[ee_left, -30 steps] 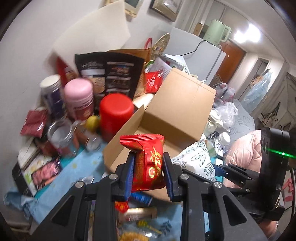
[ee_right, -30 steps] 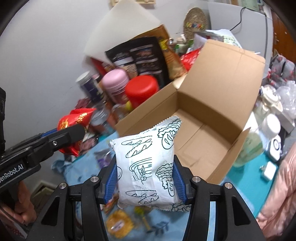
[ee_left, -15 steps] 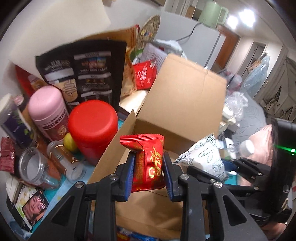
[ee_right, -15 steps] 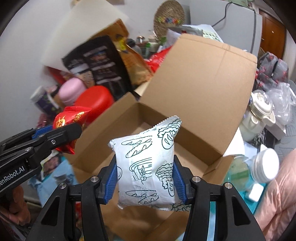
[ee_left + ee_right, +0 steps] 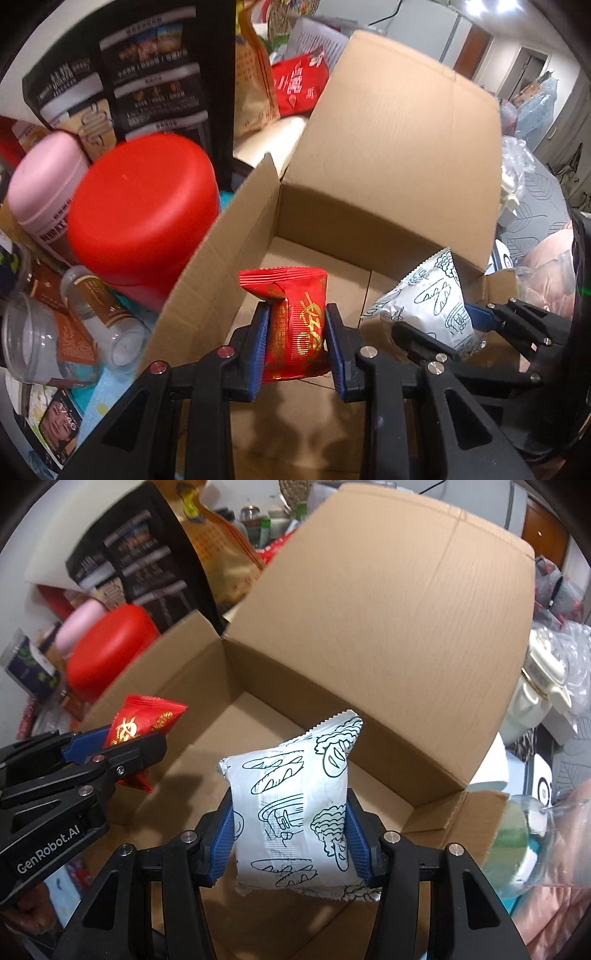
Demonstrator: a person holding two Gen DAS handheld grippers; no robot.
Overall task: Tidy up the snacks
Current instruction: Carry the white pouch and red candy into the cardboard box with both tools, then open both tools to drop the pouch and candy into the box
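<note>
While the box (image 5: 369, 627) is lying bare inside, the left gripper (image 5: 295, 343) is clamping a red packet (image 5: 295, 325) and the right gripper (image 5: 291, 834) a white pack (image 5: 291, 812) above it, neither dropped yet.

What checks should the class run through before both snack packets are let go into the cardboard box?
1. Red packet clamped in the left tongs: ok.
2. White packet clamped in the right tongs: ok.
3. Both packets over the open cardboard box: ok.
4. Box floor bare where they would land: ok in the part that shows; the near corner is hidden.
5. Back flap upright, out of the way: ok.
6. The two tongs apart from each other: ok, a gap shows between them.
</note>
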